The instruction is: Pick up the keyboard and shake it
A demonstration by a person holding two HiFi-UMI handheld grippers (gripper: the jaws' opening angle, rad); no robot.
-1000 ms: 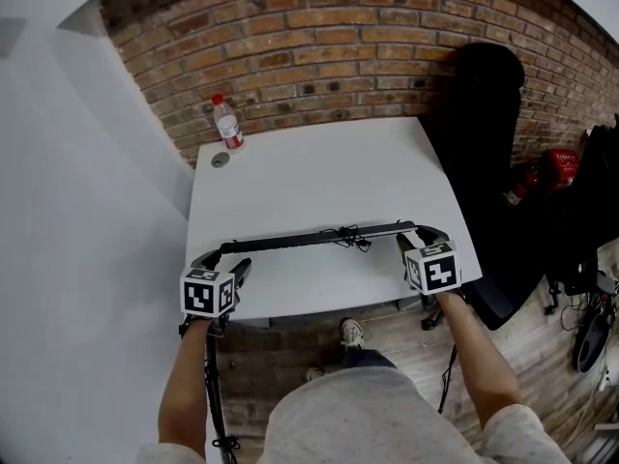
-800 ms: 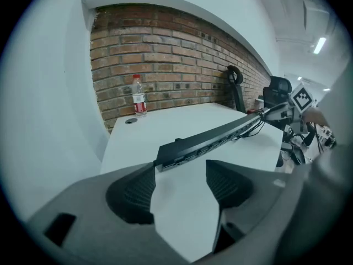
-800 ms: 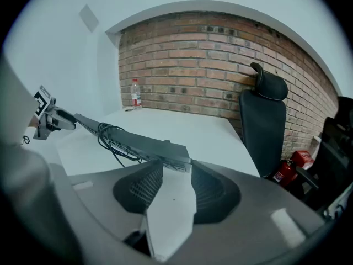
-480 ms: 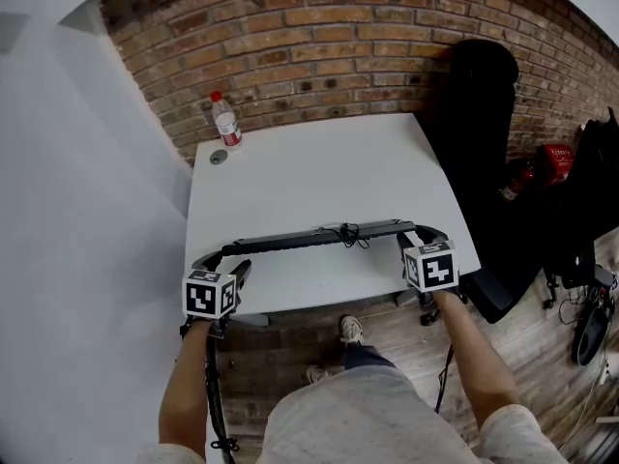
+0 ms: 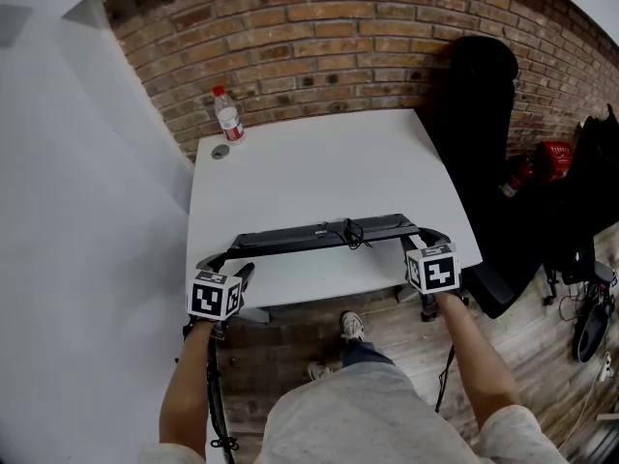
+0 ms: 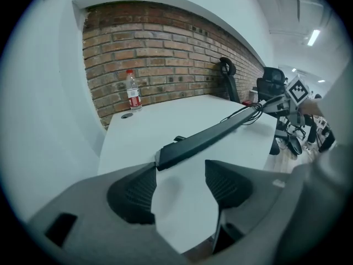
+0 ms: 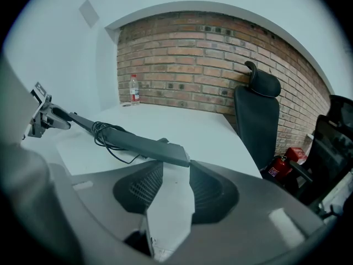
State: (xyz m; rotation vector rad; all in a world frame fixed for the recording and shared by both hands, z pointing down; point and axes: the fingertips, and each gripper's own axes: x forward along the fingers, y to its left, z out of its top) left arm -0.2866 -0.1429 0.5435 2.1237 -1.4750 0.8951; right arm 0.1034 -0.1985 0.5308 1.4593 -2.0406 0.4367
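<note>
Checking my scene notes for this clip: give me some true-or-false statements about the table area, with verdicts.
A bottle stands upright near the table's far left corner. True.
Its cap is blue. False: the cap is red.
A cable lies bunched on the keyboard. True.
The wall behind the table is tiled green. False: it is a bare brick wall.
The black chair stands at the table's left. False: the chair is at its right.

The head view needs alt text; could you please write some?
A black keyboard stretches between the left tongs, whose jaws have just been closing, and the right tongs, near the front edge of a white table. A water bottle stands at its far-left corner.
</note>
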